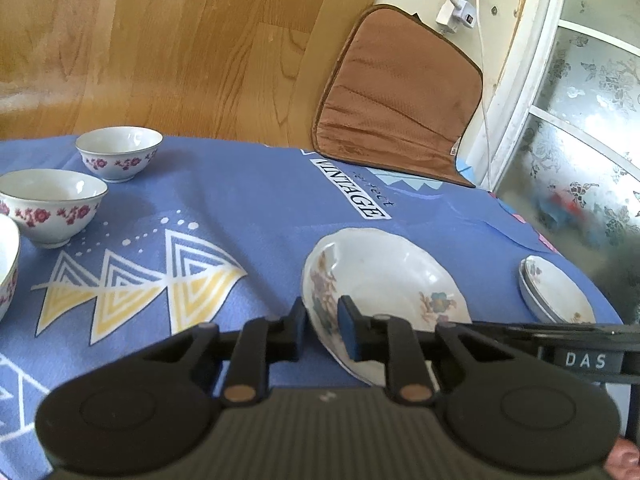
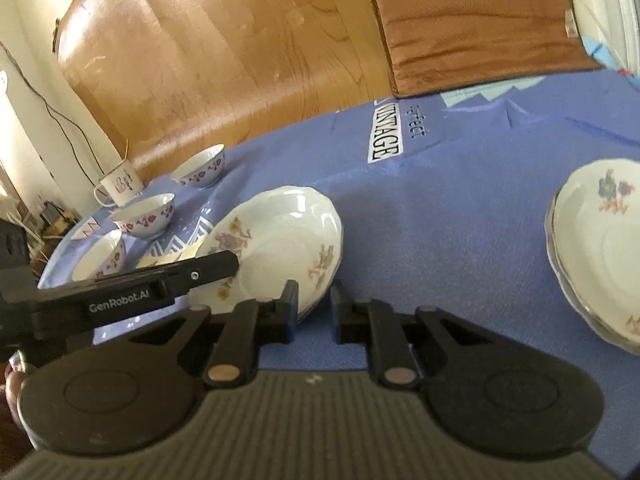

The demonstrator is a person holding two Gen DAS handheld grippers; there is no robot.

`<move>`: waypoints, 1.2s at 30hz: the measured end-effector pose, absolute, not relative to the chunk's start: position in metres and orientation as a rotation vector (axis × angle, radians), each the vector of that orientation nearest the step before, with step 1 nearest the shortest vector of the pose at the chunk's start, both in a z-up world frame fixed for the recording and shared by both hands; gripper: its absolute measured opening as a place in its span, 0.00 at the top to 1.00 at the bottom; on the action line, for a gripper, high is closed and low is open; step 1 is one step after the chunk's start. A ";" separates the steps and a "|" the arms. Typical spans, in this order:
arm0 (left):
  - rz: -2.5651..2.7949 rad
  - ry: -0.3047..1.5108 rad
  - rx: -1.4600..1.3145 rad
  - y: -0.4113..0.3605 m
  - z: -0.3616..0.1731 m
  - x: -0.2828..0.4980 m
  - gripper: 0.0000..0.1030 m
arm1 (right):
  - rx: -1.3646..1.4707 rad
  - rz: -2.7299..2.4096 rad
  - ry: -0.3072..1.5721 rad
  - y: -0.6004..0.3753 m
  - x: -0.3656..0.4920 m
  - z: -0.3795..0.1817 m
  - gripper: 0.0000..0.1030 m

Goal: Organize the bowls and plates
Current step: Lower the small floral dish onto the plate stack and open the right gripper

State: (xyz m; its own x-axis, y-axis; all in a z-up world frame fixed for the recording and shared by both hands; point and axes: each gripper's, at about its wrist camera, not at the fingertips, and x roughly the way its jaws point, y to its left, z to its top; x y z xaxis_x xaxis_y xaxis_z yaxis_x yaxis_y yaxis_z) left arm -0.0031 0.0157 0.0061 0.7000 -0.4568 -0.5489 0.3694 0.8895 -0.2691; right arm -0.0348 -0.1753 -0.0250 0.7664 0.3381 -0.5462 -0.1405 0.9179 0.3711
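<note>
Left gripper [image 1: 323, 322] clamped on near rim of floral plate [image 1: 384, 276]; plate tilted, far edge toward blue cloth surface [image 1: 248, 208]. Right gripper [image 2: 314, 308] nearly closed, narrow gap, nothing between fingers; same plate's rim just beside its left finger [image 2: 289, 312]. Plate stack [image 2: 600, 240] to right of right gripper, well apart. Three red-flowered bowls [image 1: 52, 208] far left of left gripper. Mug [image 2: 118, 188] beyond bowls.
</note>
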 end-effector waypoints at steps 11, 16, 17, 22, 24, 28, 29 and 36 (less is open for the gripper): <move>-0.466 0.588 -0.173 0.005 0.019 -0.015 0.84 | 0.252 0.211 0.548 -0.179 -0.054 -0.016 0.83; -0.513 0.577 -0.139 -0.032 0.031 -0.014 0.84 | 0.253 0.131 0.491 -0.204 -0.070 -0.010 0.83; -0.527 0.579 -0.134 -0.040 0.033 -0.014 0.84 | 0.257 0.109 0.479 -0.212 -0.073 -0.009 0.83; -0.609 0.598 -0.109 -0.091 0.040 -0.006 0.83 | 0.271 0.008 0.428 -0.249 -0.090 -0.002 0.83; -0.634 0.597 -0.089 -0.111 0.041 -0.006 0.83 | 0.277 -0.034 0.412 -0.264 -0.095 -0.002 0.83; -0.674 0.606 -0.040 -0.150 0.040 -0.002 0.83 | 0.308 -0.101 0.403 -0.288 -0.102 -0.007 0.83; -0.680 0.611 -0.031 -0.158 0.039 -0.001 0.83 | 0.315 -0.117 0.402 -0.295 -0.104 -0.009 0.83; -0.706 0.652 0.020 -0.192 0.024 0.001 0.81 | 0.337 -0.175 0.410 -0.315 -0.110 -0.019 0.83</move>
State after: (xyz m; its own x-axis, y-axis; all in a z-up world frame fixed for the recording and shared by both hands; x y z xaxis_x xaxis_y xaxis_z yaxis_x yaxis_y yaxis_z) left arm 0.0012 -0.1923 0.0237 0.5728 -0.5962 -0.5626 0.6080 0.7693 -0.1962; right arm -0.1100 -0.3150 -0.0189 0.9032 -0.0986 -0.4176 0.2331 0.9299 0.2845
